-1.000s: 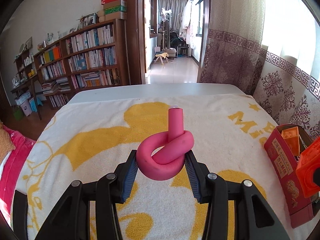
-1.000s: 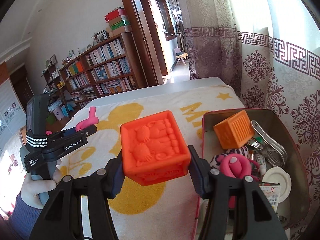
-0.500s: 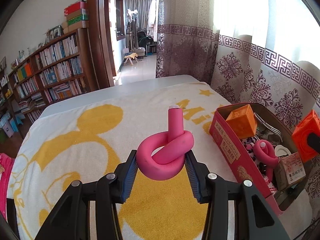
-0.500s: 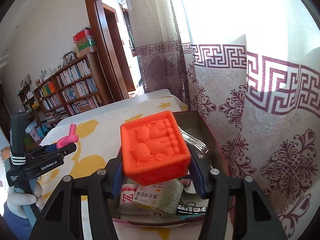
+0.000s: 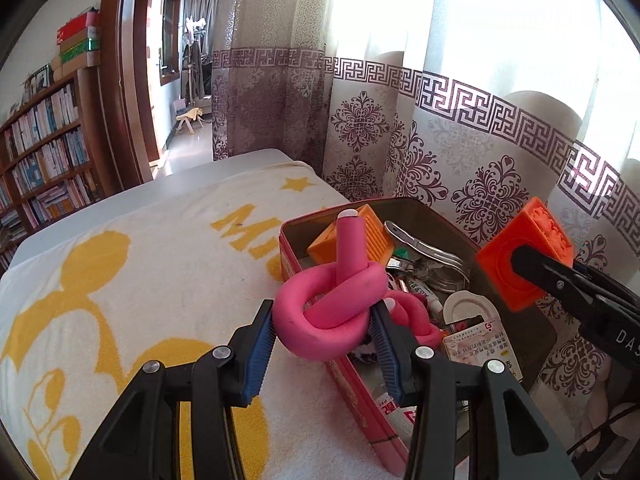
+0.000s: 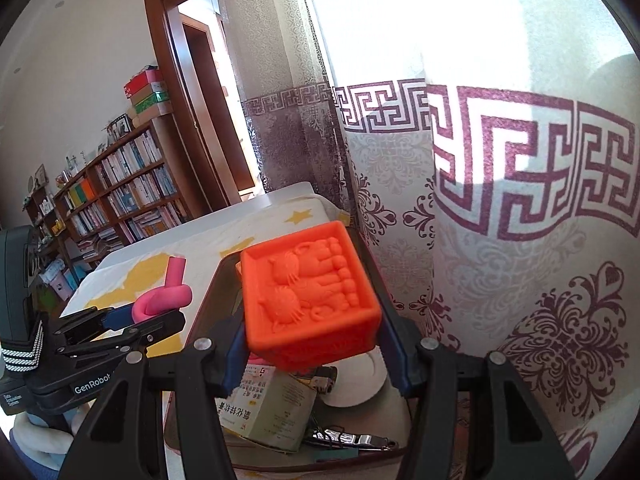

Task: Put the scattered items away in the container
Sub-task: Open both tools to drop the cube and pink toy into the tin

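My left gripper (image 5: pixel 322 330) is shut on a knotted pink foam roller (image 5: pixel 330 304), held just over the near left rim of the red tin box (image 5: pixel 352 388). In the right wrist view that same pink roller (image 6: pixel 164 298) sticks out of the left gripper (image 6: pixel 132 316) at the left. My right gripper (image 6: pixel 314 346) is shut on an orange embossed cube (image 6: pixel 310 300) and hangs above the box's inside (image 6: pixel 208 312). From the left wrist view the orange cube (image 5: pixel 520 256) floats over the box's right side.
The box holds a second orange cube (image 5: pixel 374 236), another pink roller (image 5: pixel 412 312), metal tongs (image 5: pixel 424 246), a white lid (image 5: pixel 468 308) and a medicine carton (image 5: pixel 480 344). A white and yellow towel (image 5: pixel 140 288) covers the table. Patterned curtains (image 5: pixel 460 148) hang close behind the box.
Both grippers have swung right with their loads. The pink roller now sits at the box's rim and the orange cube is farther over the box, closer to the curtain.
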`<state>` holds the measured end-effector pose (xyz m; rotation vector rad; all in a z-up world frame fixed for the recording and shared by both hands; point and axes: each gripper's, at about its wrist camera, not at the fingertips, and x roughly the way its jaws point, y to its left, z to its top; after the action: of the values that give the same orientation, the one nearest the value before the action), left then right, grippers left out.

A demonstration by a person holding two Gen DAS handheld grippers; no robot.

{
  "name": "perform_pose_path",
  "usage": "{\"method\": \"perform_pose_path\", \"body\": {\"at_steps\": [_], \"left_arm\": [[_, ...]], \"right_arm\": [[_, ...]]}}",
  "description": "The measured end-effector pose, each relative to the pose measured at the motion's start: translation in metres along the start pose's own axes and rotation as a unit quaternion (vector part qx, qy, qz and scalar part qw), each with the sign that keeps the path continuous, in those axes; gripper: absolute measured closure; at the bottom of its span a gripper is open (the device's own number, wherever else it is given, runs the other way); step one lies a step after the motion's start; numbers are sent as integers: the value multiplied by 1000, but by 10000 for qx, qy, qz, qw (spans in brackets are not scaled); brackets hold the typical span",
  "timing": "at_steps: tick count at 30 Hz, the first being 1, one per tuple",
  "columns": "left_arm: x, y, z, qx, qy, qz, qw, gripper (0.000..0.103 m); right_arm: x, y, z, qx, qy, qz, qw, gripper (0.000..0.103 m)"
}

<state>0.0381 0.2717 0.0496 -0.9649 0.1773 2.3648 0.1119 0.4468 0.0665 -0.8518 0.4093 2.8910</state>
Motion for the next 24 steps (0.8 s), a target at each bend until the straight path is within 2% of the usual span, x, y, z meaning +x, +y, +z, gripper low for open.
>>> {"method": "perform_pose_path", "body": {"at_steps": [4,9,15,24], "left_arm": [[4,-9,-1,109,20,-98,9999,55],[4,-4,-2,85,21,-68,9999,55],[4,-1,2,68,-13,-89,9999,55],[11,-7,15,113,-2,-211,9997,55]], "right_arm": [[14,5,12,-107,110,21,9999,43],[35,6,15,5,497,192,9986,41],[27,0,12,106,350,118,9993,41],[5,-2,-11,-362,212,-327,9986,41]]}}
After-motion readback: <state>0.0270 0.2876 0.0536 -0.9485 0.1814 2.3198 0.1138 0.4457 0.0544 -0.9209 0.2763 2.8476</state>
